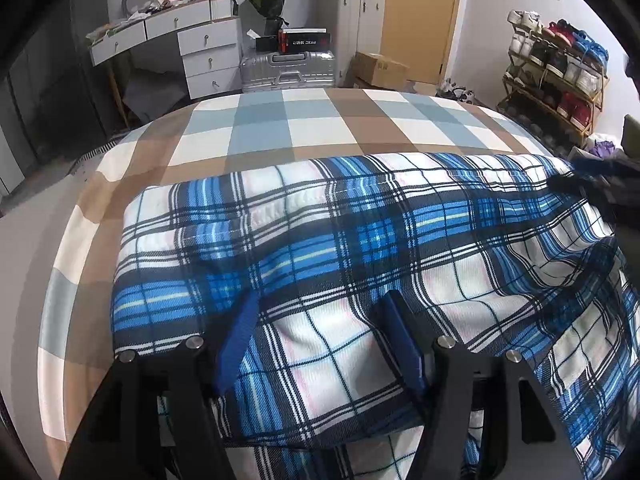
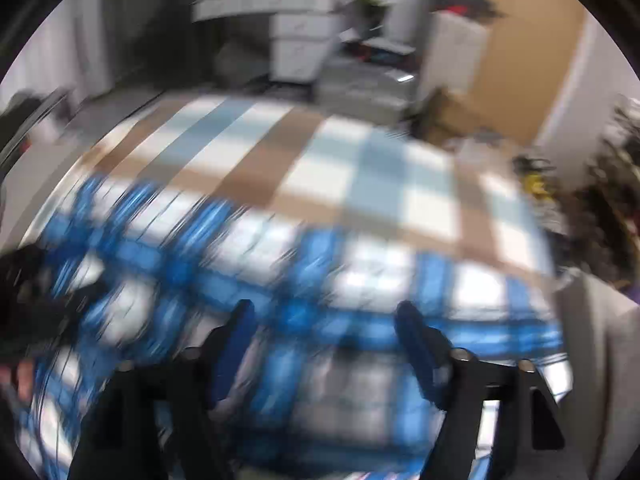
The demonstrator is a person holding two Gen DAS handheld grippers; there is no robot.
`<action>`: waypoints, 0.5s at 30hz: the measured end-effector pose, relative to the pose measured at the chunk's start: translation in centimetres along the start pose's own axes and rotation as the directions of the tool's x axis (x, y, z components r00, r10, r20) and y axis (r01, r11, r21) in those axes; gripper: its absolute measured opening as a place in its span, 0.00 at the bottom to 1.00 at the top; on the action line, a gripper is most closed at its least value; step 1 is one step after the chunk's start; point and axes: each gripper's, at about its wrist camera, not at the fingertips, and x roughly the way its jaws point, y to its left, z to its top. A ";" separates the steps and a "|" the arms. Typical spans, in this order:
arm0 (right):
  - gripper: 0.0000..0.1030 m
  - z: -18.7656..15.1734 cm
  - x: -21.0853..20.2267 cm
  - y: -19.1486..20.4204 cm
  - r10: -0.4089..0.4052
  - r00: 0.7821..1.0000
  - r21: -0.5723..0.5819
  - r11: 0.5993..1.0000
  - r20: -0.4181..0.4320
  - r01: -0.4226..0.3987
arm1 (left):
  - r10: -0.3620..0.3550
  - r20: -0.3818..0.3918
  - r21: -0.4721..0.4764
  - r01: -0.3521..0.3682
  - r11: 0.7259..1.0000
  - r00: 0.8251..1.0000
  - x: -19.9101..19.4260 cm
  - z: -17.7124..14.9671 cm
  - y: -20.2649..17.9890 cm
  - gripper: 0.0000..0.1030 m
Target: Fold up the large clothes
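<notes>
A large blue, white and black plaid garment [image 1: 360, 240] lies spread across a bed whose sheet [image 1: 320, 128] is checked in brown, pale blue and white. My left gripper [image 1: 320, 308] hovers low over the garment's near part. Its blue-padded fingers [image 1: 240, 332] stand apart, and a soft hump of the cloth rises between them without being pinched. In the right wrist view everything is smeared by motion. There my right gripper [image 2: 326, 314] stands wide open over the plaid cloth [image 2: 360, 280], holding nothing. A dark shape at the garment's right end is the right gripper [image 1: 596, 188].
Beyond the bed stand a white dresser with drawers [image 1: 200, 48], a silver suitcase [image 1: 288, 70], tall white cases [image 1: 356, 28], cardboard boxes [image 1: 380, 66] and a wooden door [image 1: 420, 12]. A shoe rack [image 1: 560, 72] fills the right. Grey floor [image 1: 32, 240] runs along the bed's left side.
</notes>
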 end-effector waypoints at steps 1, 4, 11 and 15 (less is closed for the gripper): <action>0.82 0.5 0.7 -1.0 -0.051 0.999 0.010 0.999 -0.005 0.051 | 0.000 0.000 0.001 0.000 1.000 1.000 0.0 0.0 -0.1 0.58; 0.82 0.2 4.2 -4.8 -0.196 0.969 0.057 0.977 -0.149 0.207 | -0.001 -0.001 0.002 0.001 1.000 1.000 0.3 0.2 0.0 0.59; 0.84 -1.9 5.4 -9.3 0.012 0.952 0.242 0.968 -0.306 0.066 | -0.007 -0.003 0.013 0.007 1.000 1.000 0.4 0.0 -0.2 0.65; 0.81 -1.8 1.1 -8.7 -0.013 0.977 0.216 0.975 -0.215 0.061 | -0.013 -0.002 0.007 0.013 1.000 1.000 0.3 0.0 -0.3 0.65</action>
